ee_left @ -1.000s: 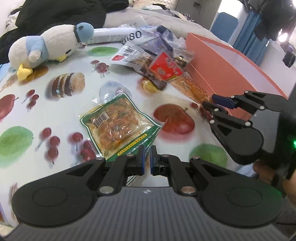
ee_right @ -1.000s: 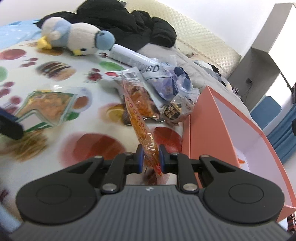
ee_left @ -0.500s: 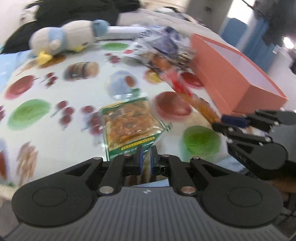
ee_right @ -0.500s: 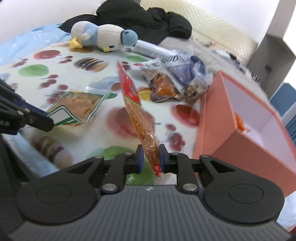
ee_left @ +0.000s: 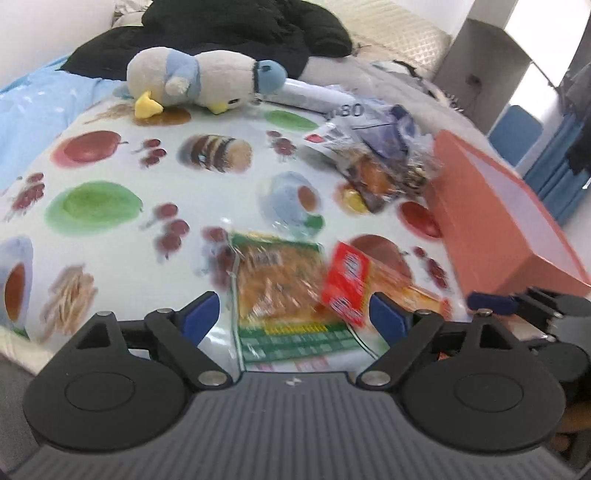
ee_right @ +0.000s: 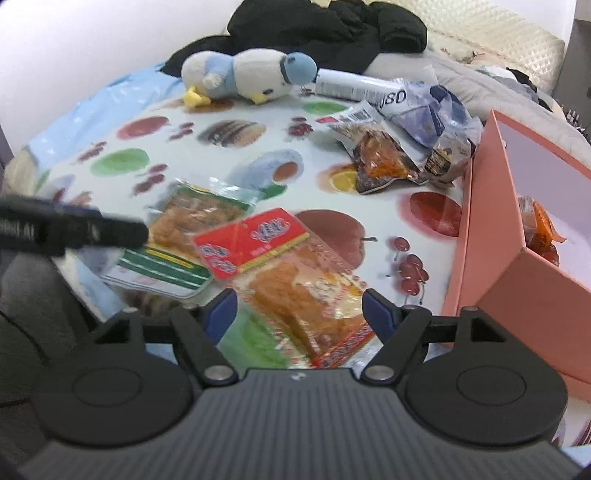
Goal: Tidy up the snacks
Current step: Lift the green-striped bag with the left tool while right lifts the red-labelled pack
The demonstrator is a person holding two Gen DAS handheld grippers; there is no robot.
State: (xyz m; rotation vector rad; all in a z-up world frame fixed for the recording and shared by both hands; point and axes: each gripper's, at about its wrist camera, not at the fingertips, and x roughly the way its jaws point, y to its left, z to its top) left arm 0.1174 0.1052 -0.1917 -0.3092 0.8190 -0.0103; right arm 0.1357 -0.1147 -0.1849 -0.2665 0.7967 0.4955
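Observation:
A red-topped snack pack lies on the fruit-print cloth, partly over a green-edged snack pack. My right gripper is open, its fingers either side of the red pack's lower end. My left gripper is open above the green-edged pack, with the red-topped pack beside it. More snack bags lie in a pile at the back. An orange box stands at the right with a snack inside.
A plush penguin and black clothing lie at the far side. A white tube lies by the snack pile. The left gripper's fingers reach in at the left of the right wrist view.
Both grippers have opened. The right one has let go of the red-topped pack, which now lies on the cloth. The left one has let go of the green-edged pack.

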